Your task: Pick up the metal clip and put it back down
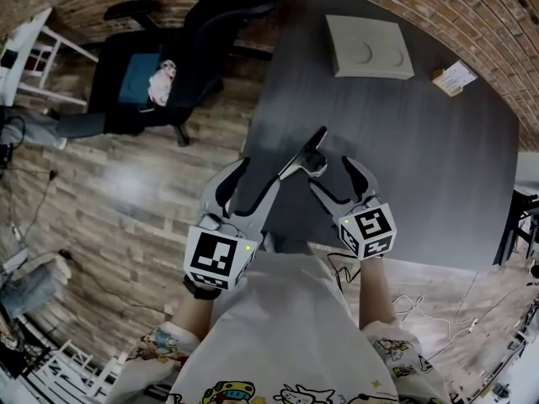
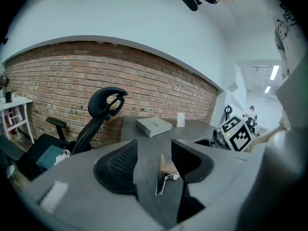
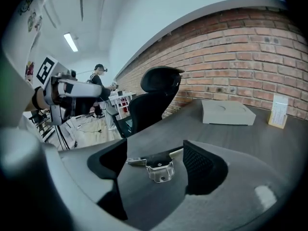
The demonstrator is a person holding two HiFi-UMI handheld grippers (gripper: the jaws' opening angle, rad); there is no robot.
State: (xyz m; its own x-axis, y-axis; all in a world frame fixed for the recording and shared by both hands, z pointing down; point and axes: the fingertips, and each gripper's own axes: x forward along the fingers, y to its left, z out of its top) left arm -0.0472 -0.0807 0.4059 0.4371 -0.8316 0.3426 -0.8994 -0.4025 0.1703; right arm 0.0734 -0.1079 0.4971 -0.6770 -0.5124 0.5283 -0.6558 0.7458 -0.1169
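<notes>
The metal clip [image 1: 307,151] lies flat on the dark table [image 1: 438,167], close to its near left corner. It has a long dark lever and a shiny sprung bracket. My left gripper [image 1: 261,172] is open, just short of the clip's near end. In the left gripper view the clip [image 2: 162,174] shows on the table between the spread jaws, with neither pad touching it. My right gripper [image 1: 333,177] is open on the clip's right side. In the right gripper view the clip [image 3: 157,166] lies in the wide gap between the pads, free of both.
A flat white box [image 1: 369,47] and a small card stand [image 1: 455,78] sit at the table's far side by the brick wall. A black office chair [image 1: 160,66] stands on the wood floor left of the table. The table's left edge runs close to the clip.
</notes>
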